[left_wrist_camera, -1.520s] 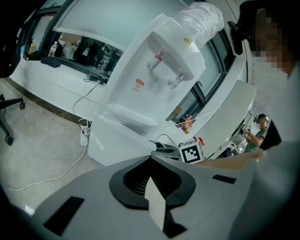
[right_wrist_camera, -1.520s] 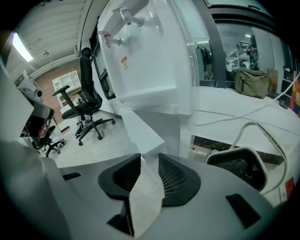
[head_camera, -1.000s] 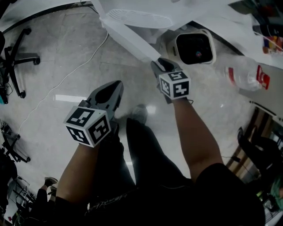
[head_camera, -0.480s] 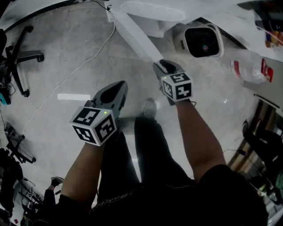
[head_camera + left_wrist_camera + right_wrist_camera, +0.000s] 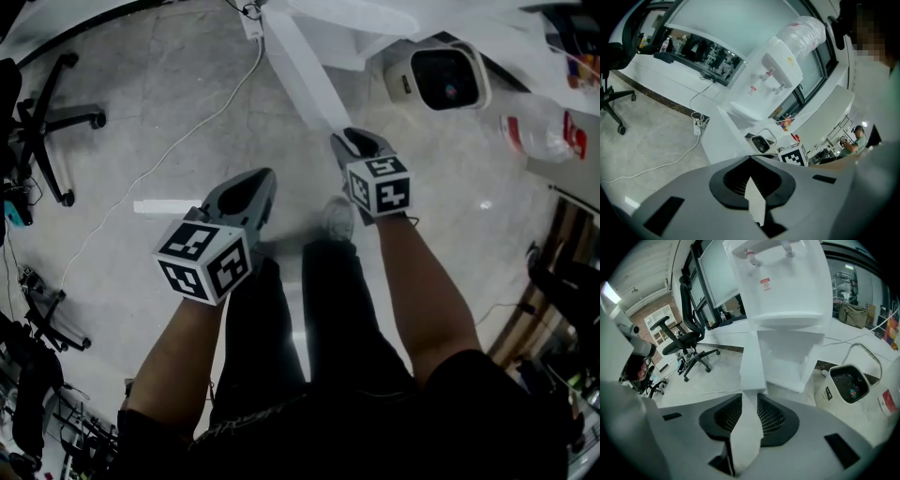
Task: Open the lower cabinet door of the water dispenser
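Note:
The white water dispenser (image 5: 787, 282) stands ahead, with its bottle on top showing in the left gripper view (image 5: 780, 70). Its lower cabinet door (image 5: 305, 70) is swung outward and seen edge-on as a long white panel (image 5: 752, 357). My right gripper (image 5: 345, 139) has the door's free edge between its jaws (image 5: 749, 401), which are closing on it. My left gripper (image 5: 262, 178) hangs over the floor to the left, apart from the door, jaws together and holding nothing (image 5: 751, 180).
A white bin (image 5: 448, 80) with a dark opening sits on the floor right of the dispenser. A plastic bottle (image 5: 544, 136) lies further right. A cable (image 5: 187, 131) runs across the floor and an office chair (image 5: 47, 122) stands at the left. The person's shoe (image 5: 337, 220) is below the grippers.
Both hands have drawn back from the dispenser. The right one brought the door's edge along, so the door has swung further out. The person's feet have shifted.

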Available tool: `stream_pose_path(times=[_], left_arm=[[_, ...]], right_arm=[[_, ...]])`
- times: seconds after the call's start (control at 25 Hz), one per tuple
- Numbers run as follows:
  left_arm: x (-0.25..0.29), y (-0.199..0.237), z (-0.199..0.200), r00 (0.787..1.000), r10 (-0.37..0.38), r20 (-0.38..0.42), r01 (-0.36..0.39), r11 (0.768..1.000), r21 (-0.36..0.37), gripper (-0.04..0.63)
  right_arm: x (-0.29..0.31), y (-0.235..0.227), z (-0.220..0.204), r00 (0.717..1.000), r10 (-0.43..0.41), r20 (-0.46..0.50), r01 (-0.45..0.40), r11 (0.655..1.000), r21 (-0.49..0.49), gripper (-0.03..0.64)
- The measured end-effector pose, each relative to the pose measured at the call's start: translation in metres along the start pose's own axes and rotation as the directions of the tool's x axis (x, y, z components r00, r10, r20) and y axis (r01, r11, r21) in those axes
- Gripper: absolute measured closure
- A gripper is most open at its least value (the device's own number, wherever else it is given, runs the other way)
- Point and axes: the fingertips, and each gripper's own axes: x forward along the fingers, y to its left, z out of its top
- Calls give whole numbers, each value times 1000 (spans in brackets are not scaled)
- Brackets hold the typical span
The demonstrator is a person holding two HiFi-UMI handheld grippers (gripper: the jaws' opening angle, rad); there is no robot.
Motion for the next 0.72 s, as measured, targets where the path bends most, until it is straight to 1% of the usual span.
stream_pose_path(times=[0.72], left_arm=[[-49,48,-3,999,-34,-28,35,999,29,595]], right_arm=[[22,83,2,1000,-8,6,8,999,41,523]])
